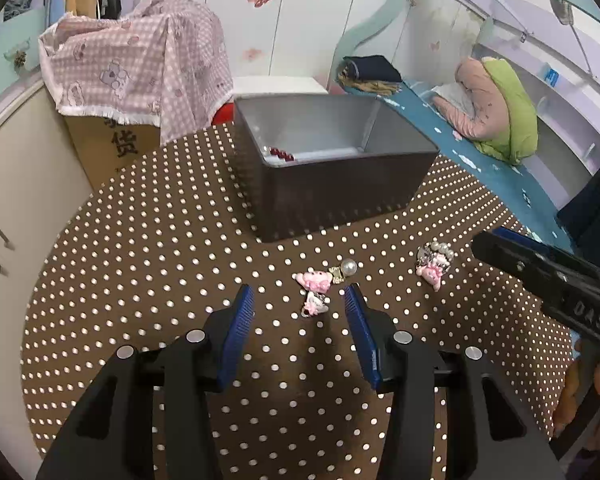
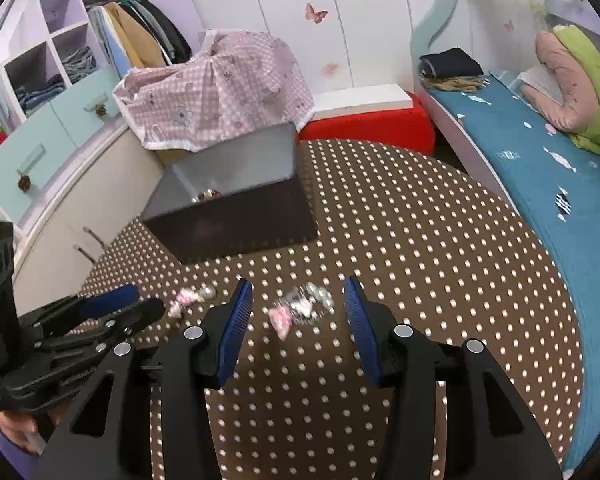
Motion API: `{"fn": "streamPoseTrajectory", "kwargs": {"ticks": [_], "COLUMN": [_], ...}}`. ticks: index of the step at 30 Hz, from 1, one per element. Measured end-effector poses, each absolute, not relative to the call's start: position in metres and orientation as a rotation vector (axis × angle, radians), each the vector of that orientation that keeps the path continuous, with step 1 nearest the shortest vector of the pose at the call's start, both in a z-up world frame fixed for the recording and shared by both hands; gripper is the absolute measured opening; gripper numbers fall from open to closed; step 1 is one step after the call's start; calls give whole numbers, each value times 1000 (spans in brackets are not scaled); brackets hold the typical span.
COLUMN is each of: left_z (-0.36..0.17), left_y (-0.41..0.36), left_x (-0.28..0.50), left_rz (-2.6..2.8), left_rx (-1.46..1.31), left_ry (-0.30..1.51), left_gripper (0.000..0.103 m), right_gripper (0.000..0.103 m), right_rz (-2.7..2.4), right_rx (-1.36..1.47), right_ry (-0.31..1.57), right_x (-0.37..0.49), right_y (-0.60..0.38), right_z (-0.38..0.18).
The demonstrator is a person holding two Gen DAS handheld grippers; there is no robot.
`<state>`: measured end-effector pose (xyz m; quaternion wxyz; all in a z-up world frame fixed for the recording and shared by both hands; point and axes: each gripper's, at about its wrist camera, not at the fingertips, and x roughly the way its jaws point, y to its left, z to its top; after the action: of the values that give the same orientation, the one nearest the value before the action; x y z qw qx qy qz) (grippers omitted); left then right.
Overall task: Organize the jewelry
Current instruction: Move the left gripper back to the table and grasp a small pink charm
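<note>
Item 1. My left gripper (image 1: pixel 300 304): blue ribbed fingers (image 1: pixel 240 320) stand apart, nothing between the pads, aimed down over a small cluster on the counter (image 1: pixel 140 280).

Item 2. Left cluster (image 1: pixel 320 284): a pink moulded charm, a round glossy pearl bead on a gilt fitting, and a smaller pale pink-and-white piece lying nearest my fingertips. All small, hard, knobbly, loose on the cloth.

Item 3. My right gripper (image 2: pixel 298 300): same blue ribbed fingers (image 2: pixel 358 312), also apart and empty, framing the second cluster (image 2: pixel 300 308).

Item 4. Second cluster: pink figure with pearly or clear beads bunched together; blurred in the right view, so I cannot tell how many pieces there are.

Item 5. Grey box (image 1: pixel 340 168): rectangular, open-topped, dark smooth outside, pale inside, standing on the counter beyond both clusters. Dark red beads (image 1: pixel 282 154) already lie on its floor.

Item 6. Counter covering: brown cloth with regular white dots, flat.

Step in hand, as I judge it: the approach for a pick-up, both hands at once. Next move calls for lowering each pair of fingers around one piece and closing squarely; these shapes are tiny and rounded, so a skewed pinch may flick them away.
</note>
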<state>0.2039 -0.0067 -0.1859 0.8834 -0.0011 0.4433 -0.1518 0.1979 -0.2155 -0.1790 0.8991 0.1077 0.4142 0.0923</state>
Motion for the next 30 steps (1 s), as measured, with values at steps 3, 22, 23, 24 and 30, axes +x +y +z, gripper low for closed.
{"fn": "streamPoseTrajectory", "kwargs": {"ticks": [3, 22, 23, 24, 30], "left_z": [-192, -195, -193, -191, -184], "left_y": [-11, 20, 25, 28, 44], "left_x": [207, 209, 207, 206, 200], "left_rz": [-314, -284, -273, -269, -262], "left_rx": [4, -60, -67, -75, -102], "left_ry": [935, 927, 921, 917, 904], "left_gripper": [45, 12, 12, 12, 12], "right_gripper": [47, 47, 47, 47, 47], "right_rz": [191, 227, 235, 241, 285], "right_rx": [229, 189, 177, 169, 110], "right_ry": [868, 878, 880, 881, 899], "right_x": [195, 192, 194, 195, 210], "right_y": [-216, -191, -185, -181, -143], "right_z": [-186, -193, -192, -192, -196]}}
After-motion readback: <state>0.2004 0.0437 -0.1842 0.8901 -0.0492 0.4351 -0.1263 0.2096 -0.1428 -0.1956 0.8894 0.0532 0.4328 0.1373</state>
